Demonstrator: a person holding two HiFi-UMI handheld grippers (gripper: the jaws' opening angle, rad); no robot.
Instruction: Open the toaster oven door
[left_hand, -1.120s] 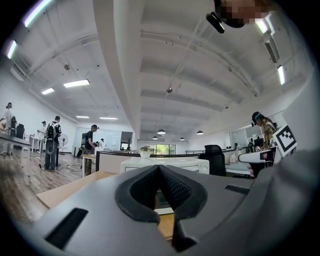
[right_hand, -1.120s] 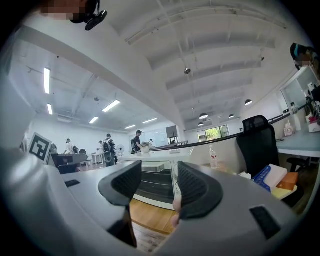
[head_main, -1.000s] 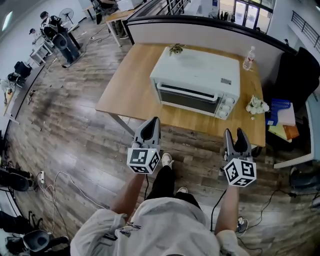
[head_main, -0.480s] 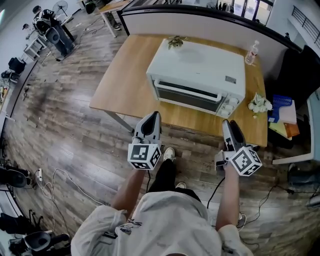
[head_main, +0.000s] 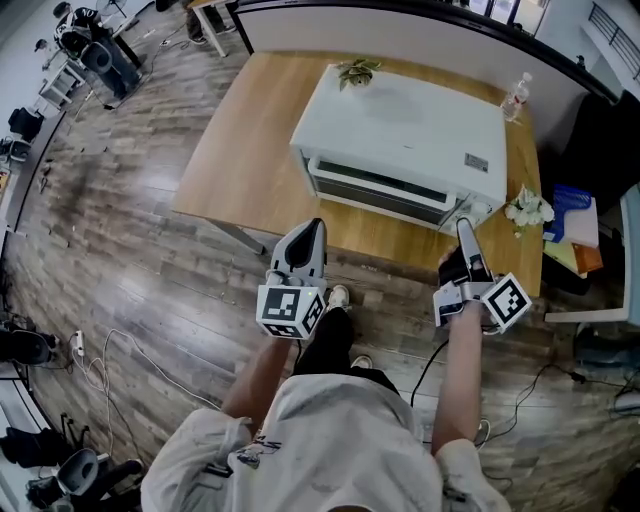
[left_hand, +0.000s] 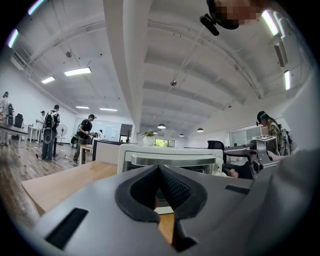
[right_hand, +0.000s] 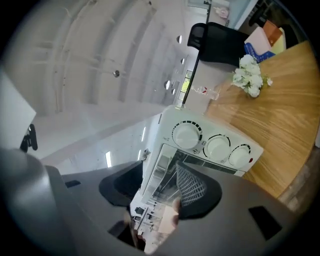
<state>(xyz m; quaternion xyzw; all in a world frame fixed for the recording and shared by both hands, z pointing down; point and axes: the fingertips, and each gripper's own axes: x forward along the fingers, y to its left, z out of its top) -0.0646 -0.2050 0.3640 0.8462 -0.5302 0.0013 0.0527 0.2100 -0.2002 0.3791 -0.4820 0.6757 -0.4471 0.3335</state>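
The white toaster oven (head_main: 405, 125) stands on the wooden table (head_main: 240, 150) with its glass door (head_main: 378, 192) shut and facing me. My right gripper (head_main: 464, 228) reaches over the table's front edge, rolled sideways, just short of the oven's knob end. In the right gripper view its jaws (right_hand: 160, 175) are apart and closing, with nothing between the pads; the door (right_hand: 162, 167) and three knobs (right_hand: 216, 147) show ahead. My left gripper (head_main: 311, 230) hangs in front of the table, left of the door. Its pads (left_hand: 159, 170) meet, empty, facing the oven (left_hand: 170, 156).
A small plant (head_main: 352, 72) sits on the oven's top. A water bottle (head_main: 518, 97) and white flowers (head_main: 528, 210) stand on the table's right end. A blue and orange stack (head_main: 572, 228) lies beyond that edge. Cables (head_main: 110, 365) trail on the wood floor.
My right gripper has moved forward from before the table to the oven's right front corner and rolled sideways. The oven has come closer in view. The left gripper has barely moved.
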